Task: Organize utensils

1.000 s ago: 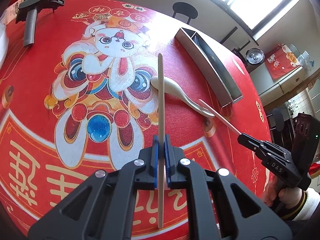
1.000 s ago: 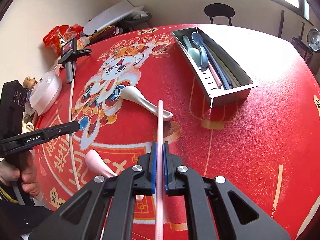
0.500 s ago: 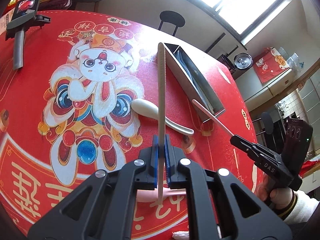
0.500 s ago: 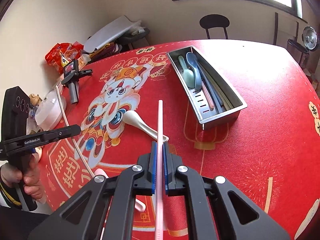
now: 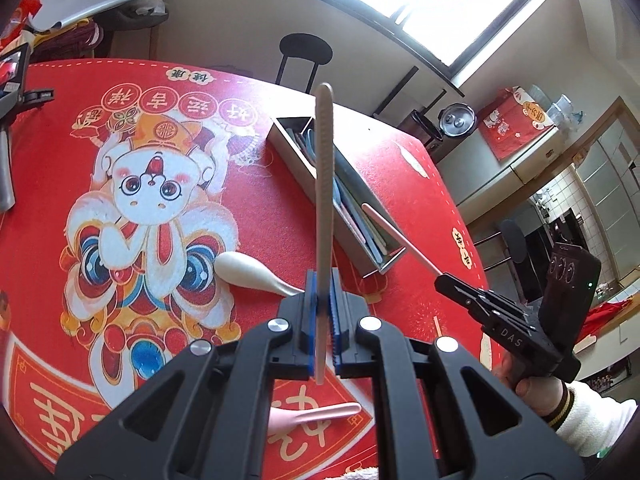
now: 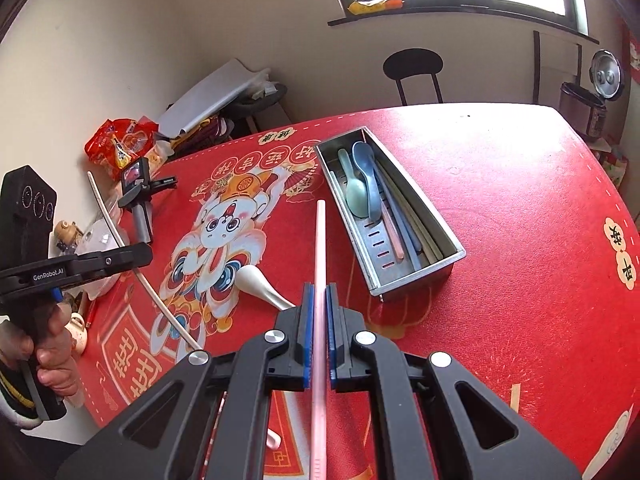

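The left gripper (image 5: 322, 320) is pinching a beige chopstick (image 5: 323, 200) low on its shaft, the long end sticking up and forward, while the right gripper (image 6: 318, 336) is pinching a pink chopstick (image 6: 320, 264) the same way. Both are hanging above the red-clothed counter (image 6: 520, 240), short of the steel utensil tray (image 6: 448, 268), which is already holding blue and green spoons plus several chopsticks. A cream spoon (image 6: 256, 280) is lying on the cloth just beside the tray's near end, and a pink spoon (image 5: 316, 414) is lying nearer the person. The main risk seems to be leverage: each stick is being held far from its free tip, so a small wrist wobble is likely swinging that tip widely, and it could catch the tray's wall and pivot in the blue pads or nudge the tray. With both sticks converging on one narrow tray, they may also be crossing and knocking each other. A release from height might bounce a stick out onto the cloth.
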### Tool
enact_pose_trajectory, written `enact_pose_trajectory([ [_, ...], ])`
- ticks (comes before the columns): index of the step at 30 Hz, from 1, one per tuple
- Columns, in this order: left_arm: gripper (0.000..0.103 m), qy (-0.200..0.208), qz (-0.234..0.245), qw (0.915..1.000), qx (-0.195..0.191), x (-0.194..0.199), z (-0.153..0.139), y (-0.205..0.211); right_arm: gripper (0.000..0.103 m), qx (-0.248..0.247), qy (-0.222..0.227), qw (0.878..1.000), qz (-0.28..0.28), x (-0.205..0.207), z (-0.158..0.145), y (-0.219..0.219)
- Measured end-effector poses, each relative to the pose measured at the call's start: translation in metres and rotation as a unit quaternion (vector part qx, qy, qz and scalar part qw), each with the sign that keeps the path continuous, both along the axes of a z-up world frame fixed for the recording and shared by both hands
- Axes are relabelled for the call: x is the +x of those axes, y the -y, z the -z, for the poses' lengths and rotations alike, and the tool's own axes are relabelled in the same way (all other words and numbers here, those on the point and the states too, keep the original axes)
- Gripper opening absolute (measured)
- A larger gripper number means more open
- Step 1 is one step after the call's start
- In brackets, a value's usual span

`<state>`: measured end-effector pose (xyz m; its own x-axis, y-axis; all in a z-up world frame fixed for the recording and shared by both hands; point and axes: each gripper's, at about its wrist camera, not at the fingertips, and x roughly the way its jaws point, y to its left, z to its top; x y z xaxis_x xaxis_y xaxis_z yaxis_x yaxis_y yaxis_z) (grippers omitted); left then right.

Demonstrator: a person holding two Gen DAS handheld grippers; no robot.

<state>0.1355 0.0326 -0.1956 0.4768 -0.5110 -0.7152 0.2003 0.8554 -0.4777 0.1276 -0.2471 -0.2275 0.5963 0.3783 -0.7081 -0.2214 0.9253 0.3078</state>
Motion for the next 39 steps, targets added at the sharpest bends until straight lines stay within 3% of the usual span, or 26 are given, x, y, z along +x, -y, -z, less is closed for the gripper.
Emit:
enact_pose_trajectory([
  [11,0.01,-0.02,0.026,0.9986,-0.041,0.073,-0.016,0.039,0.006,-0.012,0.009,1.0,0.024,0.036,-0.007,0.024],
  [19,0.01,-0.058,0.013,0.9956,-0.072,0.146,0.002,0.081,0.006,-0.027,0.008,0.999,0.021,0.076,-0.003,0.033],
  [27,0.01,-0.109,0.013,0.9935,-0.032,0.191,0.041,0.109,0.006,-0.04,0.0,0.999,0.003,0.104,0.007,0.035],
  [36,0.011,-0.166,0.015,0.9859,-0.009,0.209,0.083,0.119,0.006,-0.045,-0.014,0.999,-0.008,0.13,0.023,0.028],
  [39,0.014,-0.175,0.019,0.9844,0.016,0.215,0.09,0.123,0.006,-0.049,-0.02,0.999,-0.008,0.14,0.03,0.026],
])
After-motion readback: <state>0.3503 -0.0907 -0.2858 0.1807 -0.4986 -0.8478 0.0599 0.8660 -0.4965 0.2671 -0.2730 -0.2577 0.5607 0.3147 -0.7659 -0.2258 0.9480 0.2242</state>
